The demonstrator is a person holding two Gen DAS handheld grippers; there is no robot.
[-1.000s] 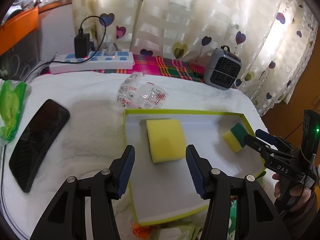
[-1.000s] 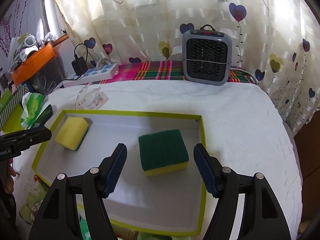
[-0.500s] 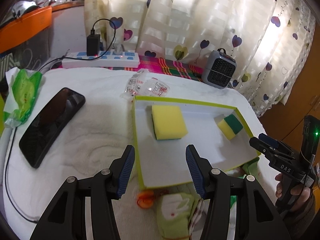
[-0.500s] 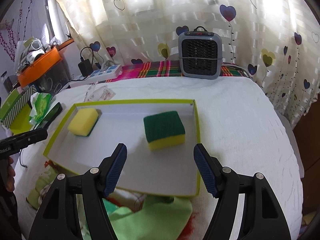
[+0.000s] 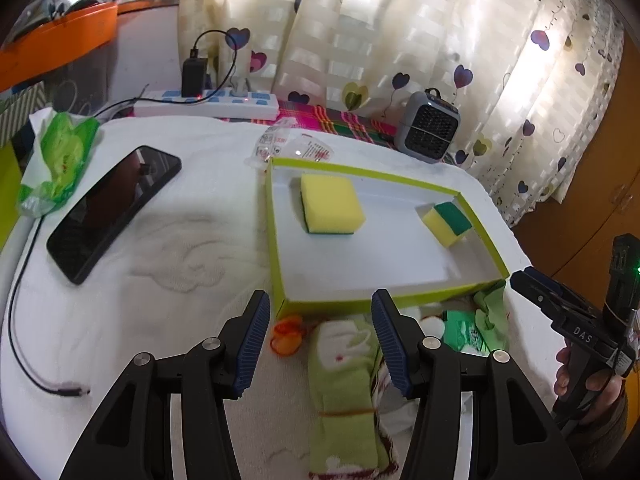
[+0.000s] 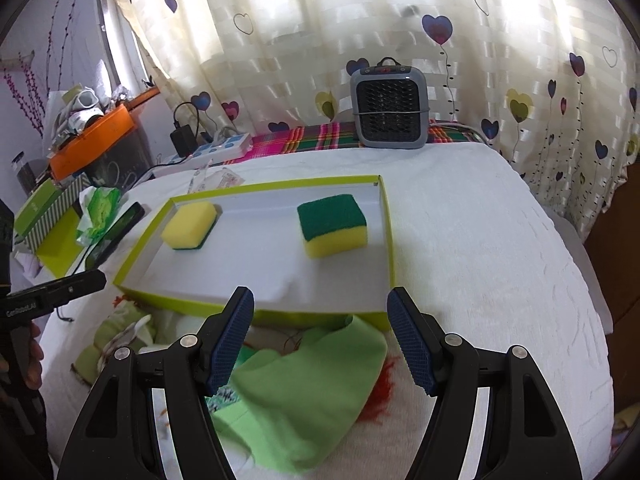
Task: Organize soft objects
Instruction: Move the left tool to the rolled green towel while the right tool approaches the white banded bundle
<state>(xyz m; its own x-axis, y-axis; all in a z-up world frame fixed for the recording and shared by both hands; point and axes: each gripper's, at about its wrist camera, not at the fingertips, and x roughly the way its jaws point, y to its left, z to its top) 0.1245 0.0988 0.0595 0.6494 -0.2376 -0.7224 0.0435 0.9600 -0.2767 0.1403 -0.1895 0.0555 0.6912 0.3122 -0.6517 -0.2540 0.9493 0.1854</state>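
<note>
Left and right wrist views over a desk (image 5: 168,240) covered with a white textured towel. A shallow tray (image 5: 276,240) with a lime-green rim and white floor lies on the towel. Inside it are two sponges, well apart: one sponge (image 5: 330,202) near the tray's left end, yellow face up over a green base; the other sponge (image 6: 334,224) near the right wall, green scouring face up.

In front of the tray's near rim lies a pile of soft items: a folded green sock (image 5: 348,384) bound by a thin band, a green cloth (image 6: 308,388), and a small orange piece (image 5: 286,338), possibly a fabric tuft; its nature is unclear.

The left tool (image 5: 320,344) hovers with jaws spread wide over the sock, gripping nothing. The right tool (image 6: 322,338) hovers with jaws likewise spread above the green cloth, also empty.

Left of the tray a black phone (image 5: 112,208) lies face up, a green wipes packet (image 5: 60,160) beyond it, and a black cable (image 5: 24,320) trails along the towel's edge. A crumpled clear wrapper (image 5: 288,146) touches the tray's far corner. At the back, on a plaid cloth (image 6: 316,138), stand a power strip (image 5: 208,104) with a charger plugged in and a small grey heater (image 6: 390,106). Heart-printed curtains (image 6: 320,32) close the background; an orange shelf (image 6: 92,140) holds clutter at the left.
</note>
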